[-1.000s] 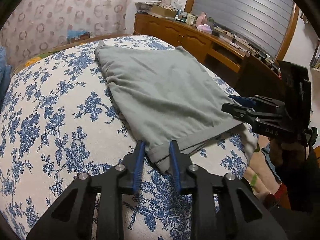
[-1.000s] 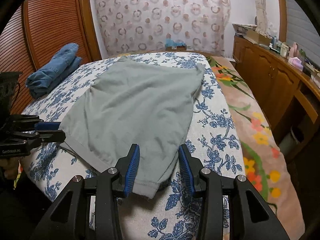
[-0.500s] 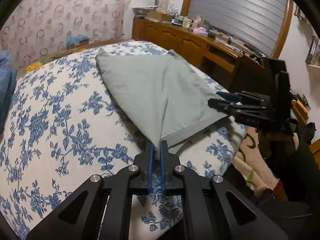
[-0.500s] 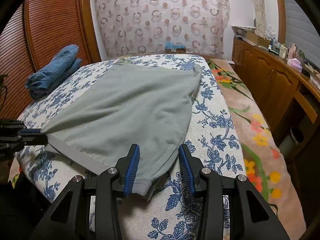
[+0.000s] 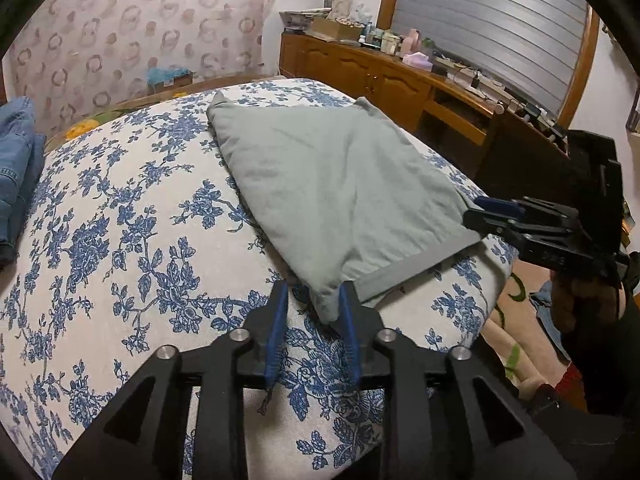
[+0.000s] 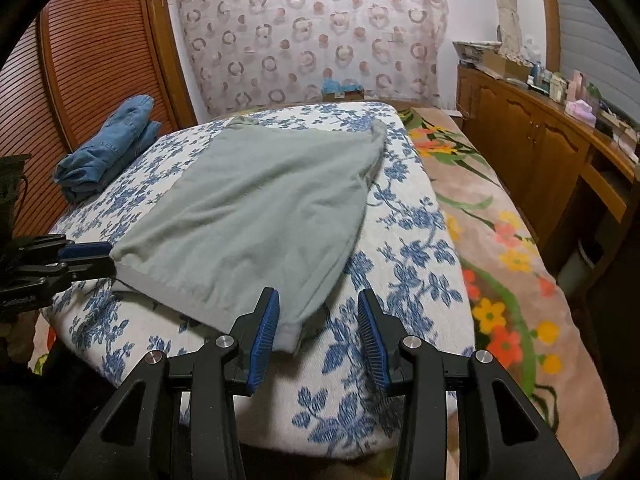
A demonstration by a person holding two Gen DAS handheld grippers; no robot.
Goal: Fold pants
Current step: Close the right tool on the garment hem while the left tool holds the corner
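Left claw (image 5: 313, 298) just opening, pants (image 5: 340, 196) corner loose between pads; right claw (image 6: 319, 309) open, seemingly not gripping hem; bed (image 5: 132, 248).

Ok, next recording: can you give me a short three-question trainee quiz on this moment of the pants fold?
1. True or false: the grey pants lie spread on the floral bedspread.
2. In the right wrist view, what sits at the far left side of the bed? A) folded blue jeans B) a pillow C) a laptop
3. Is the right gripper clamped on the pants?

Key:
1. True.
2. A.
3. No. Its jaws stand open, with a hem corner of the pants between them, next to one pad.
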